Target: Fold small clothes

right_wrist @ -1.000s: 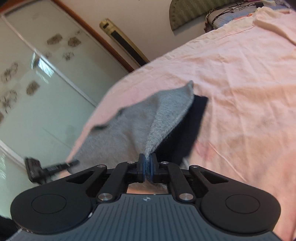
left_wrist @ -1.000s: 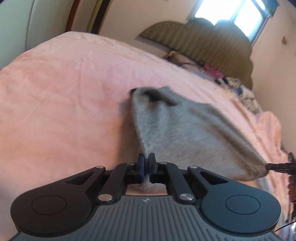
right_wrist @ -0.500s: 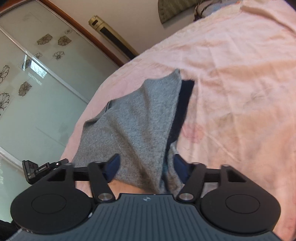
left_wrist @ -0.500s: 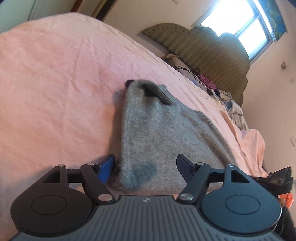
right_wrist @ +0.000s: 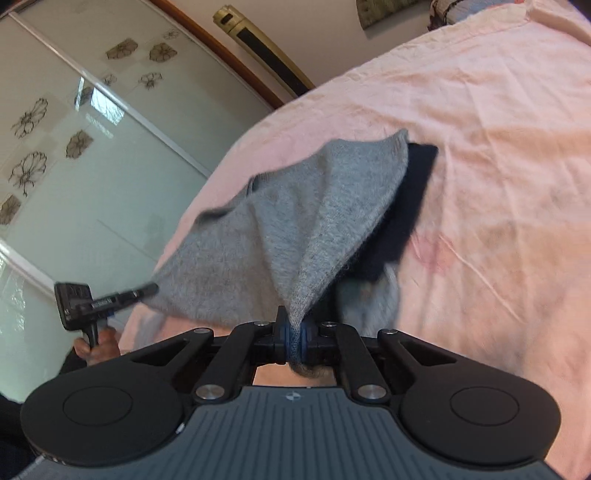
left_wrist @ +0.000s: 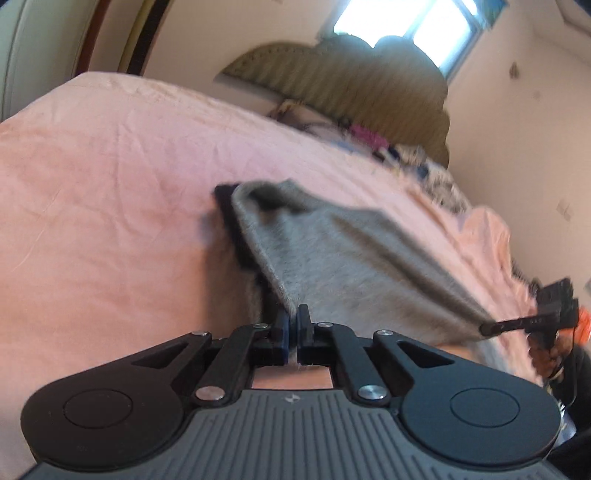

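Observation:
A small grey knit garment (left_wrist: 343,254) with a dark navy underside lies on the pink bed sheet (left_wrist: 110,206). My left gripper (left_wrist: 293,326) is shut on its near left corner and lifts it off the sheet. My right gripper (right_wrist: 293,338) is shut on the near right corner of the garment (right_wrist: 288,229), which rises in a tented fold. The right gripper also shows at the right edge of the left wrist view (left_wrist: 487,326), and the left gripper shows in the right wrist view (right_wrist: 151,288). The far edge stays on the bed.
A padded olive headboard (left_wrist: 343,85) and a pile of clothes (left_wrist: 369,136) are at the far end of the bed. A glass wardrobe door with flower prints (right_wrist: 74,155) stands beside the bed. The window (left_wrist: 406,22) is bright behind.
Half a second ago both grippers were open over the garment lying flat. Both have shut on its near corners and lifted them, so the cloth tents up.

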`<state>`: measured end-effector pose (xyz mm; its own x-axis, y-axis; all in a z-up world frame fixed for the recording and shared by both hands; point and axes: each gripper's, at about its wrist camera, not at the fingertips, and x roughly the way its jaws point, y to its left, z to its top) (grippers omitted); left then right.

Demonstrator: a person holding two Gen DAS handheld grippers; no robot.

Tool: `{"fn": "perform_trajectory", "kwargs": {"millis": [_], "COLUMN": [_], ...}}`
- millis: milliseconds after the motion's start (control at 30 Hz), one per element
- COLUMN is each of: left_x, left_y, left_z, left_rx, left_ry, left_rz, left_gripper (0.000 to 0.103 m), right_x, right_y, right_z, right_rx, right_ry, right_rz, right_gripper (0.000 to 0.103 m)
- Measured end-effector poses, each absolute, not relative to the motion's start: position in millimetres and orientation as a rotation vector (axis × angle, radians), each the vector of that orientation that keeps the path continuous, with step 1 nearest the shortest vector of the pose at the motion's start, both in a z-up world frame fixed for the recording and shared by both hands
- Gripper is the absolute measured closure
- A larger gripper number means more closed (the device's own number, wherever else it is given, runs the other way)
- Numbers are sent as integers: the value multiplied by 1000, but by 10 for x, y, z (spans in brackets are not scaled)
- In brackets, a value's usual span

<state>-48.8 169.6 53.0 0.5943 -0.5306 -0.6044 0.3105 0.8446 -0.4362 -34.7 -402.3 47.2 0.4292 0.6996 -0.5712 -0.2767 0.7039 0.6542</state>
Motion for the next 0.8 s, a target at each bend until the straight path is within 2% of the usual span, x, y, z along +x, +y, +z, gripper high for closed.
{"fn": "perform_trajectory", "kwargs": {"millis": [133, 233, 300, 333, 367, 400, 433, 467, 500, 667, 767, 800], "left_x": [-448, -436, -407, -372, -328, -256, -167, -62, 55, 689, 918, 964], "left_y": [1734, 1761, 1757, 1723, 1657, 1525, 1353, 1163, 957, 64, -166, -165], "left_z": [252, 421, 635, 751, 855, 950, 1000, 998, 963, 567, 365, 310], "left_rx": [-258, -245, -226, -205, -170, -104, -25, 54, 126, 431, 496, 489], "left_ry": [882, 851, 801, 762, 709, 649, 598, 554, 524, 547, 601, 623], "left_rz": [-465, -500, -513, -501, -484, -454, -411, -374, -374, -407, -409, -411], "left_gripper": [100, 99, 95, 93, 85, 66, 53, 30, 27, 27, 27, 37], "right_x": [-443, -392, -341, -302, -234, -153, -12, 132, 324, 1245, 1663, 1752], "right_y": [-4079, -4178, -4232, -4268, -4301, -4328, -4359, -4368, -4353, -4051, -3820, -3750], "right_z": [143, 176, 305, 392, 474, 543, 606, 634, 640, 481, 332, 267], "right_rx": [525, 579, 571, 563, 554, 552, 560, 570, 573, 472, 423, 404], "right_ry": [1032, 1000, 955, 920, 883, 850, 817, 791, 770, 789, 845, 881], "right_rz": [622, 593, 575, 563, 542, 517, 480, 448, 423, 285, 274, 259], "right_gripper": [92, 85, 56, 51, 47, 47, 47, 47, 47, 47, 47, 48]}}
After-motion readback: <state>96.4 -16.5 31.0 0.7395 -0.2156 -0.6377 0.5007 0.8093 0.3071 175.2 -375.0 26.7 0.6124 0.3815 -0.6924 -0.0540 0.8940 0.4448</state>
